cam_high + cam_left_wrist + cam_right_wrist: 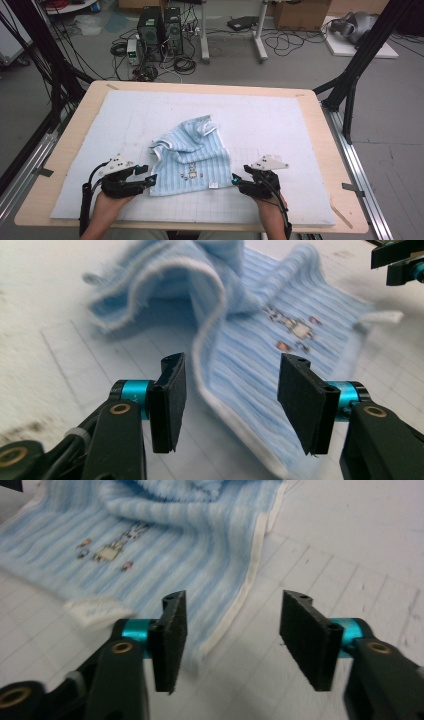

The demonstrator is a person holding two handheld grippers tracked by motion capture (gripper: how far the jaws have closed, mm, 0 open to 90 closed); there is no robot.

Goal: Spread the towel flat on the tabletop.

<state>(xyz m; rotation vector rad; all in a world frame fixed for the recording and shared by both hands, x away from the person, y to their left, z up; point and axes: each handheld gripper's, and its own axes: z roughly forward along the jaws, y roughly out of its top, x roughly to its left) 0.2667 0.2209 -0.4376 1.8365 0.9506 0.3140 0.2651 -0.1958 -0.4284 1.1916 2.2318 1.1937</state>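
Observation:
A light blue striped towel (pixel 192 155) with a white hem lies rumpled on the mat, its far part bunched up and its near part flat. A small stitched picture (pixel 189 175) and a white label (pixel 213 185) sit near its front edge. My left gripper (pixel 150 178) is open at the towel's near left corner; in the left gripper view the towel's hem (pixel 210 390) runs on the mat between its jaws (pixel 234 362), untouched. My right gripper (pixel 235 181) is open at the near right corner. In its own view the towel's edge (pixel 250 560) lies by the left jaw of that gripper (pixel 235 597), with bare mat beyond.
A pale gridded mat (pixel 280 120) covers most of the wooden table (pixel 320 115). Black frame struts (pixel 355 65) rise at both sides. Computer towers (pixel 160 27), cables and boxes stand on the floor beyond the far edge. The right gripper (pixel 400 260) shows far off in the left gripper view.

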